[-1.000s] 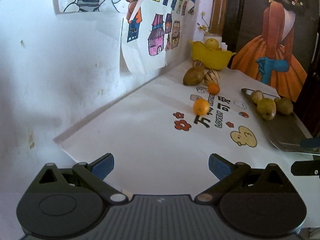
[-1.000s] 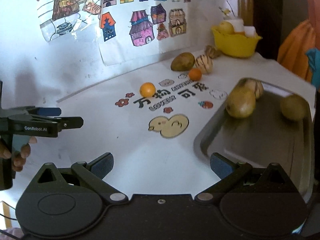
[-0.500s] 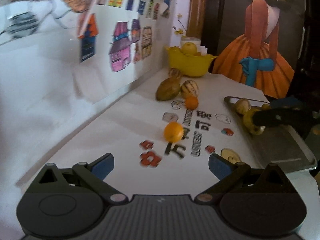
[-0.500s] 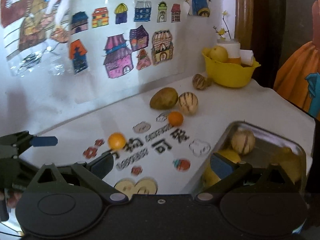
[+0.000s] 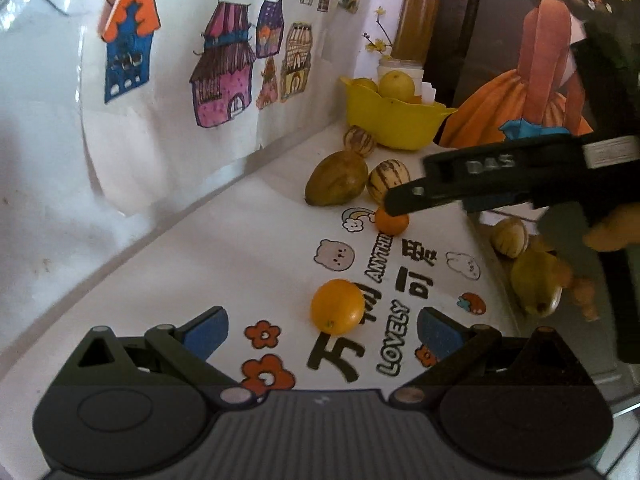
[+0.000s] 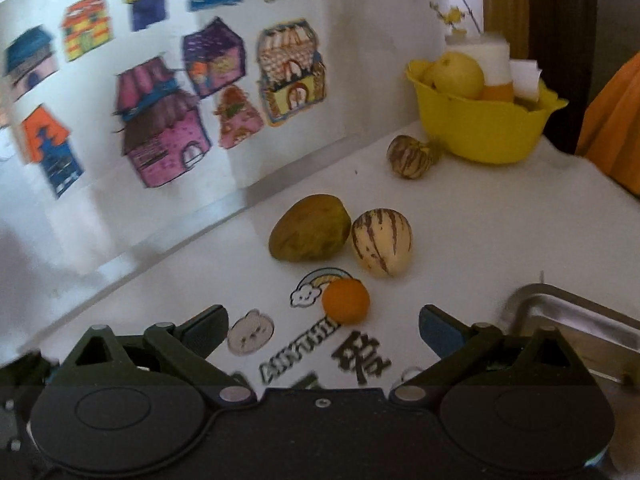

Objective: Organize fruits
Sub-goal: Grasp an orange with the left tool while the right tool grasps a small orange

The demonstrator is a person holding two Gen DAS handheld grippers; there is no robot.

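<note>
Reaching toward 2 oranges, both grippers are spread wide and empty. The left gripper (image 5: 322, 326) frames the near orange (image 5: 337, 306); the right gripper (image 6: 323, 320), its jaws just narrowing slightly, frames the far orange (image 6: 346, 300).

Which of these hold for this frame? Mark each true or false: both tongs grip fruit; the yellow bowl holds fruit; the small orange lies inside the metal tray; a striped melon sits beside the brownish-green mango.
1. Both tongs grip fruit. False: the left tongs and right tongs stand open and empty.
2. The yellow plastic bowl holds fruit. True.
3. The small round orange lies inside the metal tray. False: it rests on the white printed tablecloth.
4. A striped cream melon sits beside the brownish-green mango. True.
</note>
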